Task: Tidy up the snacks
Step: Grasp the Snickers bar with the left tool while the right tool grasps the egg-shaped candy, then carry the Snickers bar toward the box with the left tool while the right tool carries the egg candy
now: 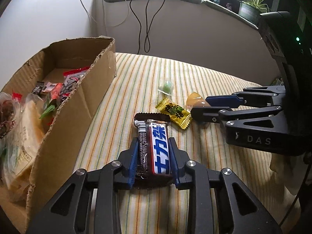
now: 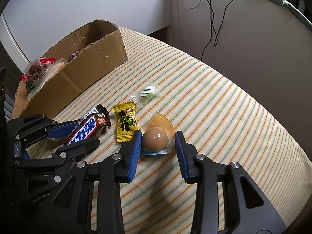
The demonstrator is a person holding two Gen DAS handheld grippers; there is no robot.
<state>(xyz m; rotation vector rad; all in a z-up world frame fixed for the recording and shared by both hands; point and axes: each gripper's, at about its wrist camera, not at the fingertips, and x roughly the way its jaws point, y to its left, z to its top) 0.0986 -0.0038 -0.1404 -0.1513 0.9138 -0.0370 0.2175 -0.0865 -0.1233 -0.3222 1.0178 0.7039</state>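
Note:
My left gripper (image 1: 153,142) is shut on a brown, blue and white chocolate bar (image 1: 154,124), its blue pads pressed on both long sides; the bar rests on the striped cloth. The right wrist view shows the same bar (image 2: 87,129) in the left gripper (image 2: 86,134). My right gripper (image 2: 158,136) is shut on a brown egg sealed in a clear packet (image 2: 155,138), one pad against the egg, the other at the packet's rim. A yellow wrapped candy (image 2: 125,124) lies between the two grippers. A green candy in clear wrap (image 2: 148,94) lies just beyond it.
A torn cardboard box (image 1: 87,101) stands at the left and holds several snack packs. The striped cloth (image 1: 214,156) covers a rounded surface that drops off at the far and right edges. Black cables hang down the wall behind, and a potted plant (image 1: 251,5) sits on a ledge.

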